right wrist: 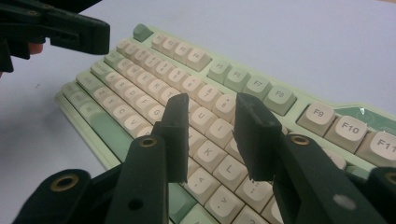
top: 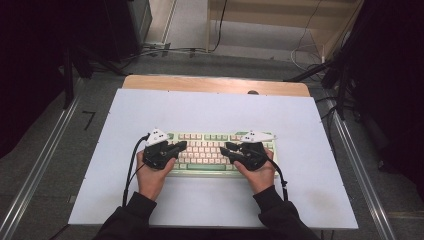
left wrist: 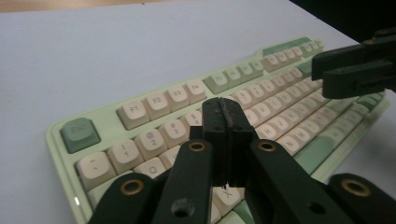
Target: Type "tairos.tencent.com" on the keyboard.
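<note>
**High view: two grippers are typing on a keyboard**

High view is showing the keyboard (top: 205, 152) lying on the white table (top: 210, 110), a little toward the person's side and about midway across, with its long edge parallel to the near edge. Its body is pale green and most keys are cream.

The left gripper (top: 182, 145) is hovering over the left part of the keys. In the left gripper view its jaws are pressed together with nothing between them, so they are forming one blunt tip (left wrist: 227, 122) just above the number row. The right gripper (top: 225, 147) is hanging over the right half. In the right gripper view its jaws are standing apart and empty, above the keys near U and K.

No earlier picture is helping, so I am judging only from this position: the step in hand seems to be pressing single keys. To do it well, the clenched left tip should be coming down straight on the middle of one key, because a slanted approach could be catching a neighbour. The right claw, being released, is wider than a key; it would be better to close it before pressing. Both hands should be keeping their cables away from the keys.
</note>
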`<control>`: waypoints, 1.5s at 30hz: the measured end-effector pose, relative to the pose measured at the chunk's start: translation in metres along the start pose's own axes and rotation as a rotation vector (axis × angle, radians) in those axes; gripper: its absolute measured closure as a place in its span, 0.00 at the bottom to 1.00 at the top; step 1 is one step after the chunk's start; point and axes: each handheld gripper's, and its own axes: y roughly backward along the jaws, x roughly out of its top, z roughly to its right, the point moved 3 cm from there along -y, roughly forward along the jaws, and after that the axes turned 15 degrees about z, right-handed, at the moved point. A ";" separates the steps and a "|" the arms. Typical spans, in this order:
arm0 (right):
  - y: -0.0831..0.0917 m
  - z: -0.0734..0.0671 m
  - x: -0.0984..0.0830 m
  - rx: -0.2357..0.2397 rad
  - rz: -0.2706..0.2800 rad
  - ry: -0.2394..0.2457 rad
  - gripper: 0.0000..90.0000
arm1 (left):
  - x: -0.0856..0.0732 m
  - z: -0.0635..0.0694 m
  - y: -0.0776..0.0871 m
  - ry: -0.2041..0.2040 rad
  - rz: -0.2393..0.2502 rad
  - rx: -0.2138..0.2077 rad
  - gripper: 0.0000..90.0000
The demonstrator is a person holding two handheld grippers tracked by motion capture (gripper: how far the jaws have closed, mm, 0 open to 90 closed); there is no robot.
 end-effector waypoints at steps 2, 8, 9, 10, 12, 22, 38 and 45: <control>0.000 0.001 0.000 -0.005 0.001 0.003 0.69 | -0.002 0.004 -0.002 -0.012 -0.020 -0.017 1.00; 0.001 0.002 0.000 -0.010 0.006 0.000 0.66 | -0.008 0.014 -0.007 -0.038 -0.081 -0.058 1.00; 0.001 0.003 0.000 -0.013 0.005 -0.001 0.65 | -0.009 0.015 -0.008 -0.043 -0.094 -0.059 1.00; 0.001 0.003 0.000 -0.017 0.005 -0.001 0.64 | -0.010 0.016 -0.009 -0.053 -0.111 -0.061 1.00; 0.001 0.003 0.000 -0.019 0.005 -0.002 0.63 | -0.012 0.018 -0.010 -0.076 -0.130 -0.059 1.00; 0.002 0.003 0.000 -0.021 0.007 -0.002 0.63 | -0.019 0.018 -0.015 -0.106 -0.179 -0.045 1.00; 0.001 0.003 0.000 -0.023 0.004 0.000 0.63 | -0.023 0.018 -0.019 -0.111 -0.215 -0.051 1.00; 0.001 0.003 -0.001 -0.021 -0.003 -0.005 0.63 | -0.019 0.019 -0.017 -0.094 -0.169 -0.068 1.00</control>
